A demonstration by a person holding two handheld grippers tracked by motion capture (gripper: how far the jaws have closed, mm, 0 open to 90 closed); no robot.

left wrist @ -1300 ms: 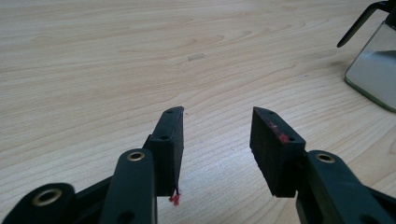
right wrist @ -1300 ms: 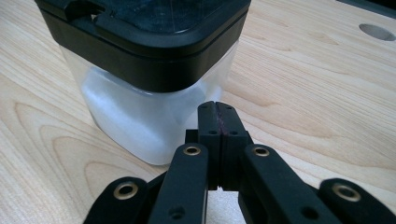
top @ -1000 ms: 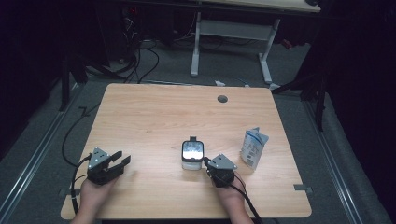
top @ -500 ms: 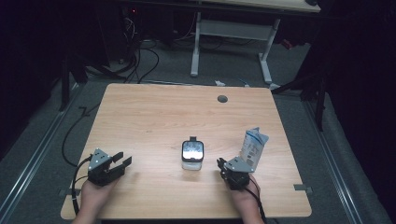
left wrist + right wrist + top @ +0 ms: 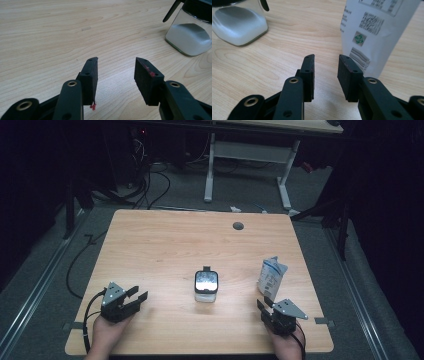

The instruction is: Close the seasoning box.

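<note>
A square glass jar (image 5: 206,287) with a black lid and white powder inside stands at the table's middle front. A white printed pouch (image 5: 271,277) stands upright to its right. My left gripper (image 5: 137,295) rests near the front left, open, pointing right toward the jar (image 5: 190,37), its jaws (image 5: 116,62) holding nothing. My right gripper (image 5: 263,303) sits just in front of the pouch (image 5: 372,35), a short gap away. Its jaws (image 5: 325,58) have just been opening and nothing is between them. The jar (image 5: 239,27) lies off to its left.
The wooden table (image 5: 165,245) has a round cable hole (image 5: 238,225) near its far edge. Beyond it stand another desk's white legs (image 5: 210,170) and loose cables (image 5: 145,185) on the dark floor.
My right gripper moved right, from beside the jar to just in front of the pouch, and its jaws opened. The left gripper stayed put.
</note>
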